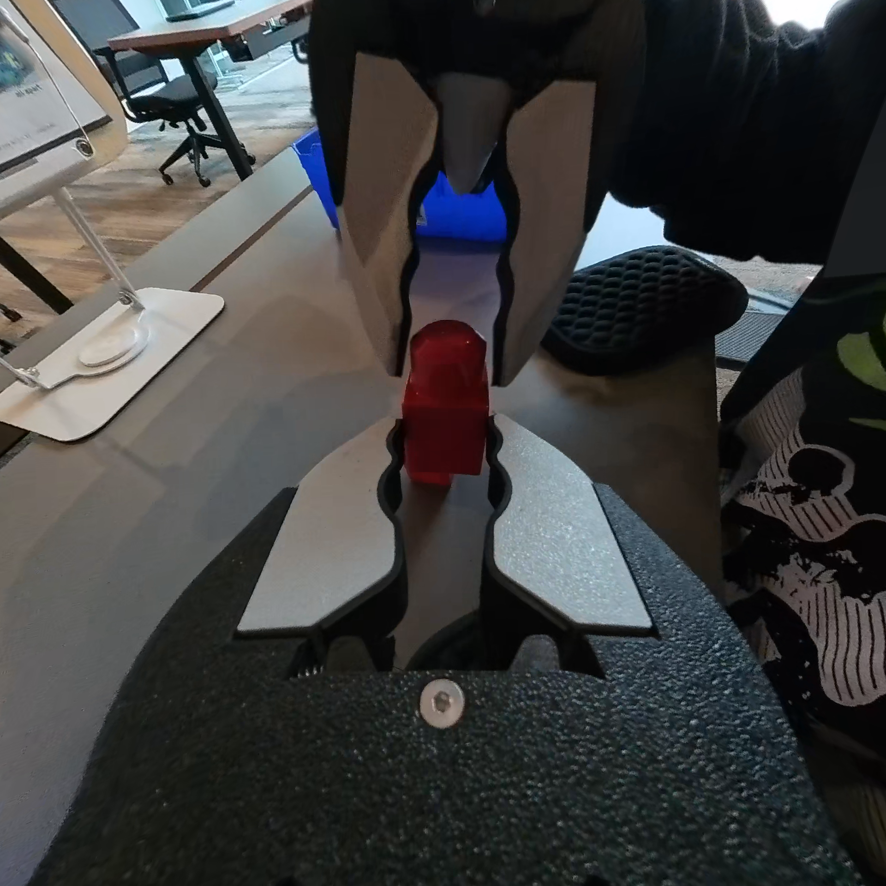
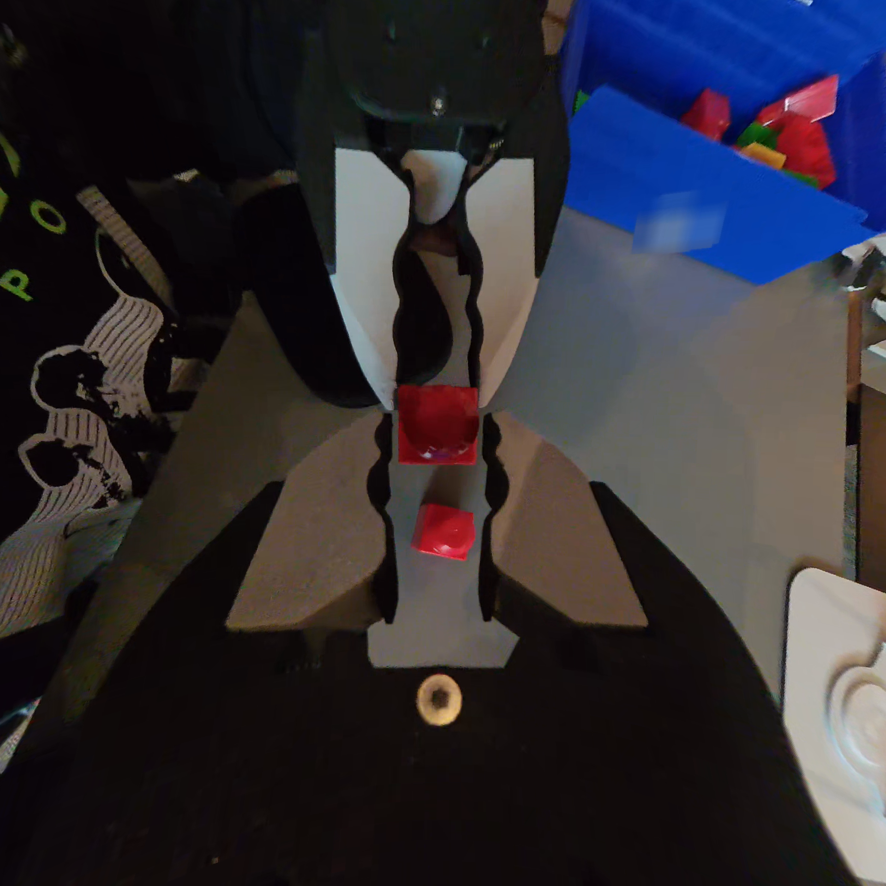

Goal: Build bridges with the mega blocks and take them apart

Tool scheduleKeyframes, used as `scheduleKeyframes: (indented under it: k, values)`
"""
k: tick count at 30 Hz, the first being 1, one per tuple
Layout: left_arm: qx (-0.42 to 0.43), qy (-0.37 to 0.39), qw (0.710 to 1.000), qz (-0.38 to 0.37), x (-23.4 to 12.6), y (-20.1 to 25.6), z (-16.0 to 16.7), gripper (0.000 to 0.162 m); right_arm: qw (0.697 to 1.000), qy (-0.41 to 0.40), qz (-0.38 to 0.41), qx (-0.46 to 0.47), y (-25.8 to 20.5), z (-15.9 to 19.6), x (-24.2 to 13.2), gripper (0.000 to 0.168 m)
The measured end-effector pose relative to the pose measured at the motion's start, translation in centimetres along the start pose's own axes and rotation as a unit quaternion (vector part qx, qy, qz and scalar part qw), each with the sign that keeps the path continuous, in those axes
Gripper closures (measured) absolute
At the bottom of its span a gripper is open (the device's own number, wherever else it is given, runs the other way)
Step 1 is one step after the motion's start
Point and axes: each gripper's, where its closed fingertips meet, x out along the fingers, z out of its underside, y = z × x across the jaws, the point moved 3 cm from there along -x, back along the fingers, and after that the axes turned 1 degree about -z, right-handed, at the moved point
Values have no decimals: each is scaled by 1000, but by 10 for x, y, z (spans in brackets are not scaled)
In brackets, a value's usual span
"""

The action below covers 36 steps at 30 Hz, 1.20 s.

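A red one-stud block (image 1: 443,431) is held above the grey table (image 1: 192,527) between the fingertips of my left gripper (image 1: 446,422), which is shut on its body. My right gripper (image 1: 448,376) comes down from above, its fingers straddling the block's stud with a thin gap on each side. In the right wrist view the same block (image 2: 437,424) sits between my right gripper (image 2: 436,422) and the left gripper's tips (image 2: 437,398). A second red block (image 2: 443,531) lies on the table below.
A blue bin (image 2: 719,158) with several coloured blocks stands at the back, also seen in the left wrist view (image 1: 460,215). A white stand base (image 1: 120,345) sits to the left. A black mesh chair (image 1: 642,307) and a person's printed shirt (image 1: 815,527) are on the right. The grippers are tip to tip, or close to it.
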Motion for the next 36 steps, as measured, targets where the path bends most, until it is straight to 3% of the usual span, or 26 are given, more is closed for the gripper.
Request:
scheduleKeyframes:
  k: [5, 7, 18, 36]
  values:
    - [2, 16, 1000, -7, 1, -1, 0, 128, 1000, -4, 16, -9, 0, 2, -1, 139]
    - [-4, 28, 999, -24, 1, -6, 2, 115, 1000, -11, 27, 4, 3, 9, -7, 140]
    - [-44, -13, 998, -53, 10, -15, 52, 111, 987, -99, 52, 114, -2, 97, -13, 140]
    - [-62, -43, 997, -34, 19, -15, 65, 111, 984, -116, 24, 130, 5, 106, 22, 140]
